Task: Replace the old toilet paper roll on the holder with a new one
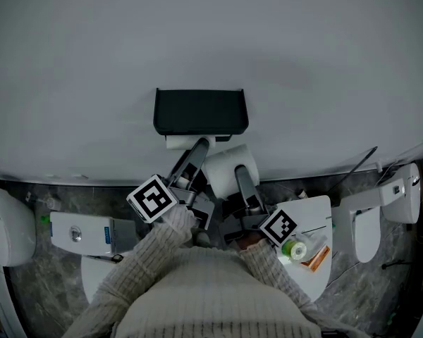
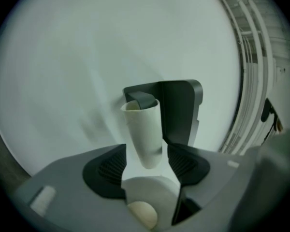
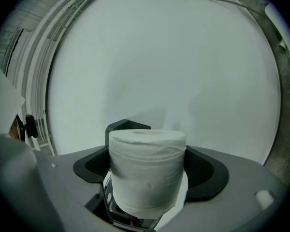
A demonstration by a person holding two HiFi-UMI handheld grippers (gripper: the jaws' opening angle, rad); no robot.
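While the right gripper (image 3: 150,174) stands clamped on the new roll (image 1: 224,165), its two dark pads pressing the paper from either side, the left gripper (image 2: 147,164) has its fingers apart. The old core (image 2: 144,129) stands between the pads (image 2: 111,166), and neither pad is seen to press it.

Old core: a bare, pale tube, tilted, its upper end tucked under the arm of the black holder (image 1: 201,111) on the white wall (image 1: 197,34). Whether it hangs on that arm or merely leans against it cannot be told.

New roll: full, one flat end uppermost in the right gripper view. In the head view it sits just below and to the right of the holder, near the core.

Handling, judged: the core looks very light and thin-walled, so it would likely crush or slip under a hard squeeze. A gentle hold across its middle, clear of the holder's arm, seems safest. The new roll is light too, but soft and springy. Its outer wraps would dent under the pads and a loose tail could unwind, so a hold across its side suits it and leaves the centre hole free for the holder's arm.

Step in hand, judged: the old core is not yet off the holder, and the new roll is held ready beside it.
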